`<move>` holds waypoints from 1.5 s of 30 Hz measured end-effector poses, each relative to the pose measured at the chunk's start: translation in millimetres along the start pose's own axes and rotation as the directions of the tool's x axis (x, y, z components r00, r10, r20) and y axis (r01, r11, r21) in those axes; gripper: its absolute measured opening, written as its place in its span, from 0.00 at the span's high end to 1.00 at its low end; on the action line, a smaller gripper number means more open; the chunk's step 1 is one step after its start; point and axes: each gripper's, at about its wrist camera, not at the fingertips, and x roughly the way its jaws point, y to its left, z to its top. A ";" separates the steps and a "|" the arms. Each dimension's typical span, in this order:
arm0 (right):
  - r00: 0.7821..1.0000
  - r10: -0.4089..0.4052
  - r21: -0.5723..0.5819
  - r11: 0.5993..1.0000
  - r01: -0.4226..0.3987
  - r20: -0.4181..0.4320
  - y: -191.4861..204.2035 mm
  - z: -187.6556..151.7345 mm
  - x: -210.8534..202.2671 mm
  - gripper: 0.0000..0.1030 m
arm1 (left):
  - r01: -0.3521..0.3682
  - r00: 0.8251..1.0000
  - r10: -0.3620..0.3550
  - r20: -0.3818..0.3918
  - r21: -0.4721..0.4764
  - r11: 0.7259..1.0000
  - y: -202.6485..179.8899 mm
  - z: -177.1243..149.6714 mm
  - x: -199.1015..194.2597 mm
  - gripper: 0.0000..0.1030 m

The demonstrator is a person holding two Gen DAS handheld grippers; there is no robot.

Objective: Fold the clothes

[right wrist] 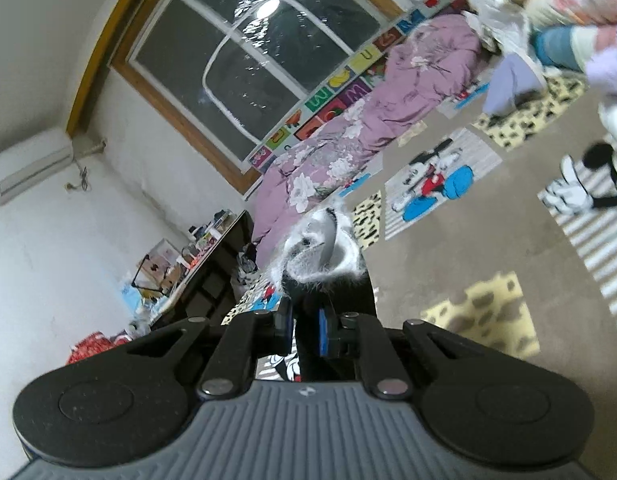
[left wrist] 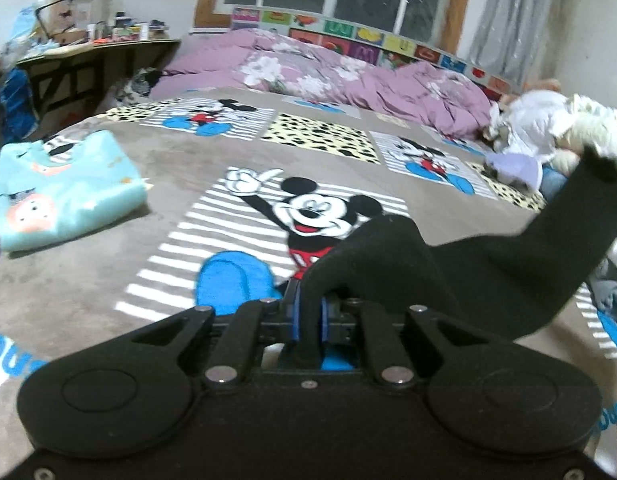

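Observation:
A black garment [left wrist: 488, 264] is stretched between both grippers above the bed. My left gripper [left wrist: 307, 318] is shut on one edge of it, and the cloth runs up and to the right from the blue pads [left wrist: 294, 316]. In the right wrist view my right gripper [right wrist: 304, 330] is shut on the same black garment [right wrist: 332, 300], whose grey fleecy lining [right wrist: 320, 246] bulges out just beyond the jaws. That view is rolled far to one side. A folded light-blue shirt [left wrist: 64, 190] with cartoon prints lies on the bed at the left.
The brown blanket [left wrist: 120, 280] with cartoon mouse patches covers the bed. A pink flowered quilt [left wrist: 332, 76] is bunched by the window. A heap of unfolded clothes [left wrist: 548, 132] sits at the right. A cluttered dark desk [left wrist: 88, 52] stands at the left.

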 end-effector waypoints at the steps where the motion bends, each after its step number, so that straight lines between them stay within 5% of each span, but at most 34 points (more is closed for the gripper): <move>1: 1.000 0.000 0.022 1.000 0.000 0.001 -3.4 -3.7 -3.3 0.87 | -0.001 1.000 0.001 0.004 -0.009 1.000 4.5 -0.8 -2.5 0.93; 5: 1.000 0.002 0.141 0.990 -0.006 0.023 -19.9 -16.0 -18.1 0.87 | -0.007 1.000 0.008 0.021 -0.052 0.999 20.3 -3.5 -12.7 0.94; 10: 0.999 0.020 0.149 0.988 -0.027 0.043 -17.6 -20.4 -35.4 0.87 | 0.008 0.999 -0.005 0.046 -0.066 0.998 25.9 -9.3 -27.8 0.94; 25: 0.984 0.159 0.115 0.979 -0.168 0.086 63.2 -10.8 -59.0 0.87 | -0.021 0.993 0.030 0.115 -0.078 0.997 59.8 20.5 -60.3 0.94; 35: 0.997 0.001 0.258 0.966 -0.022 0.081 -16.6 -60.9 -75.5 0.87 | 0.036 0.998 -0.038 0.044 0.036 0.999 40.4 -5.1 -45.9 0.94; 45: 0.983 -0.174 0.379 0.914 0.143 0.051 -100.4 -109.7 -86.6 0.87 | 0.070 0.997 -0.062 -0.050 0.178 0.982 -0.2 -51.1 -36.0 0.94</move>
